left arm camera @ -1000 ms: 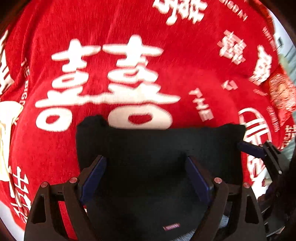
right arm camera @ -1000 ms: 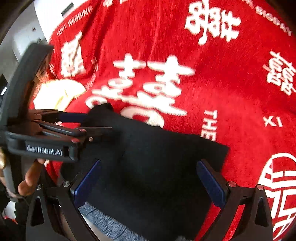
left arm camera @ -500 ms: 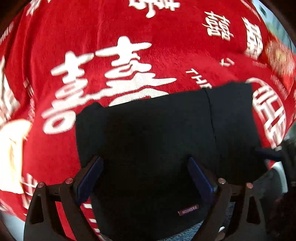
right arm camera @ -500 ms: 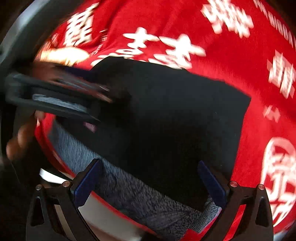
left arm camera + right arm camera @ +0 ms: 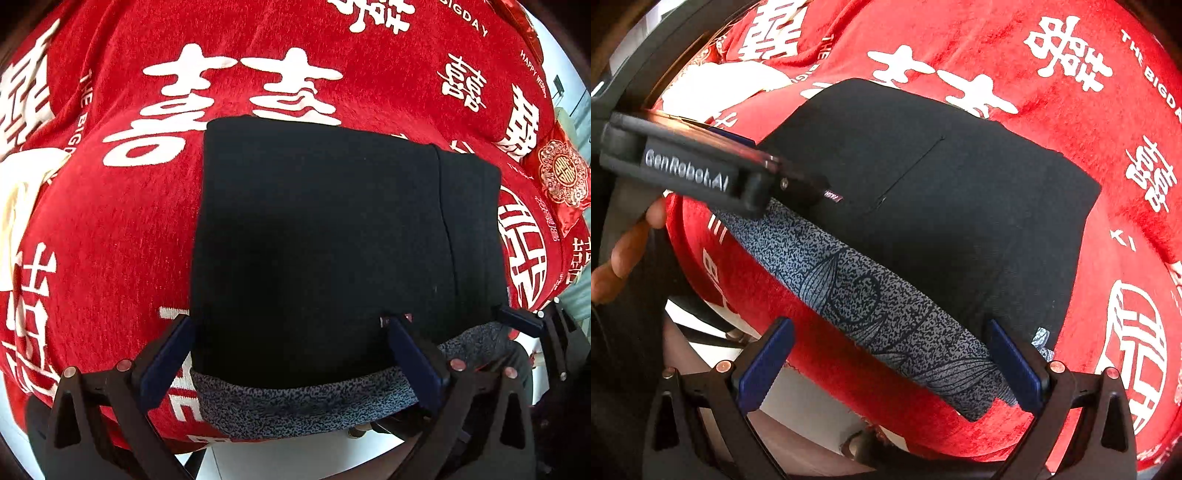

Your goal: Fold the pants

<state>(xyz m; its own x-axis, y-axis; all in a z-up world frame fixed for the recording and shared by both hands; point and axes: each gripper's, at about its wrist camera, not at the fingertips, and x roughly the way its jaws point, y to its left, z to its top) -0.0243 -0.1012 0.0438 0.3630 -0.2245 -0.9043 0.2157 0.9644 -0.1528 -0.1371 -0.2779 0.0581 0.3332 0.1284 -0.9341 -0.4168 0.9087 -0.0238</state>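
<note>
The black pants [image 5: 325, 243] lie folded into a compact rectangle on the red cloth, with a grey speckled waistband [image 5: 303, 406] showing along the near edge. They also show in the right wrist view [image 5: 942, 206], waistband [image 5: 871, 306] nearest. My left gripper [image 5: 291, 354] is open and empty, its fingers astride the near edge of the pants. My right gripper [image 5: 890, 354] is open and empty, just in front of the waistband at the table edge. The left gripper's body [image 5: 701, 170] shows at the left of the right wrist view.
A red cloth with white characters [image 5: 110, 221] covers the table. A cream patch [image 5: 18, 192] lies at the far left. A red embroidered cushion [image 5: 561, 177] sits at the right edge. White floor [image 5: 812, 406] shows below the near table edge.
Both grippers have drawn back toward the near table edge. More of the folded pants and the grey waistband have come into view.
</note>
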